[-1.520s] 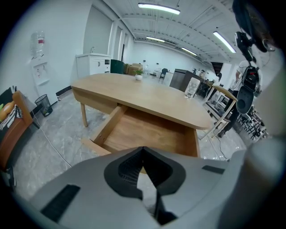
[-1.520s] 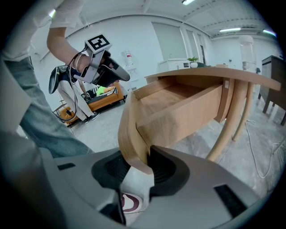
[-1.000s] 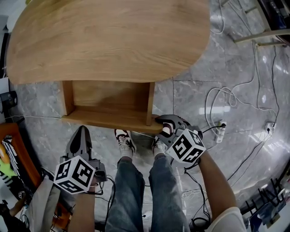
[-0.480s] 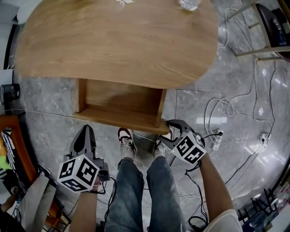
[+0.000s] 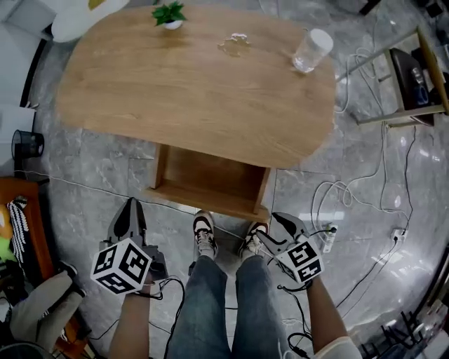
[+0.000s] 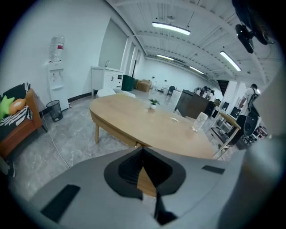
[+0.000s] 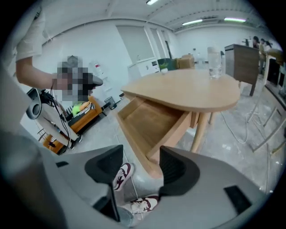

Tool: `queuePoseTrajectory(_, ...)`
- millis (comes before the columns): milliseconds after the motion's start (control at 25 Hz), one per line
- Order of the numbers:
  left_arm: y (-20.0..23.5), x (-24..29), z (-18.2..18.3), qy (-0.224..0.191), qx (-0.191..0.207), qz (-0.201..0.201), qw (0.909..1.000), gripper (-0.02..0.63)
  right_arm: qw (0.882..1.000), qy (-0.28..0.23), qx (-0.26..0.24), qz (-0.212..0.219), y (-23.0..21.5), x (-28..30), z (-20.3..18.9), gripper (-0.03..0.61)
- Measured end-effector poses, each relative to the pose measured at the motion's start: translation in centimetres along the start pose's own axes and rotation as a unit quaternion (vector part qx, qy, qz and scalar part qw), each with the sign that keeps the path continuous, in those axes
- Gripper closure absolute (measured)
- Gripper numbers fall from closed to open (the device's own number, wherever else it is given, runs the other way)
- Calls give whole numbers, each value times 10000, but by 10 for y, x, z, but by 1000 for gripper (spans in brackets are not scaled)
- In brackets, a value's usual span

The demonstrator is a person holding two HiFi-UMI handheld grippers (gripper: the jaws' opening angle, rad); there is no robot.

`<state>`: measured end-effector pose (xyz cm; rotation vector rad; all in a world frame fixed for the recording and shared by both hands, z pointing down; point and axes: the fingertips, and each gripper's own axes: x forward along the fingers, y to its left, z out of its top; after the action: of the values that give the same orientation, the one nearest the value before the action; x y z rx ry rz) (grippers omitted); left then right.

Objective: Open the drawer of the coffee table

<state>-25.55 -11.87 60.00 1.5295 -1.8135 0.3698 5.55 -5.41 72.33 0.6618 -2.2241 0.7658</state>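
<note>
While the drawer [image 5: 210,177] stands pulled out from under the coffee table [image 5: 189,84], on the side facing the person, both grippers hang clear of it. Right gripper [image 7: 140,164]: jaws apart, having just been opening, nothing between them; the drawer's front corner lies just beyond. Left gripper [image 6: 143,162]: jaws closed, apparently empty, though the view is tight. A clear cup [image 5: 311,50] and a small plant [image 5: 169,14] stand on the tabletop.

The rear of the drawer [image 5: 210,177] is hidden beneath the counter [image 5: 175,91]. A white object [image 5: 77,24] is cut by the head view's top edge. A clear scrap [image 5: 233,44] is too small to identify.
</note>
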Motion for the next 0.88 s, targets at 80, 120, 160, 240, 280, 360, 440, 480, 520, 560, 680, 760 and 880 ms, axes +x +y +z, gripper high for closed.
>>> queuePoseTrajectory(80, 3, -7, 29, -157, 59, -65, 9998, 621, 9993, -197, 84, -294, 5, -13, 27, 322)
queuePoseTrajectory(120, 2, -12, 44, -237, 143, -124, 9995, 621, 9985, -306, 147, -434, 7, -21, 42, 323)
queuePoseTrajectory(160, 1, -17, 59, -316, 265, -187, 9990, 621, 9973, -426, 228, -559, 9, -30, 58, 325)
queuePoseTrajectory(240, -4, -33, 90, -459, 585, -303, 9968, 621, 9935, -679, 403, -818, 16, -54, 88, 332)
queuePoseTrajectory(280, -6, -41, 105, -526, 751, -355, 9952, 621, 9908, -811, 471, -977, 19, -68, 102, 337)
queuePoseTrajectory(360, -11, -59, 135, -677, 1003, -450, 9916, 621, 9834, -1080, 512, -1362, 23, -99, 131, 366)
queuePoseTrajectory(440, -16, -76, 169, -892, 1085, -543, 9886, 621, 9749, -1344, 446, -1717, 26, -131, 162, 380)
queuePoseTrajectory(480, -18, -84, 186, -1021, 1081, -587, 9871, 621, 9707, -1476, 411, -1850, 28, -146, 177, 379)
queuePoseTrajectory(520, -20, -93, 203, -1151, 1074, -627, 9855, 621, 9667, -1606, 382, -1956, 30, -160, 191, 379)
queuePoseTrajectory(560, -22, -103, 218, -1276, 1074, -667, 9837, 621, 9627, -1731, 352, -2048, 34, -174, 205, 373)
queuePoseTrajectory(680, -33, -132, 259, -1593, 1127, -879, 9768, 621, 9474, -2125, 256, -2382, 43, -219, 245, 365)
queuePoseTrajectory(760, -47, -152, 282, -1781, 1253, -1133, 9694, 621, 9281, -2505, 285, -2740, 46, -256, 271, 365)
queuePoseTrajectory(880, -70, -178, 319, -2106, 1457, -1512, 9547, 621, 8871, -3094, 465, -3393, 42, -316, 303, 392)
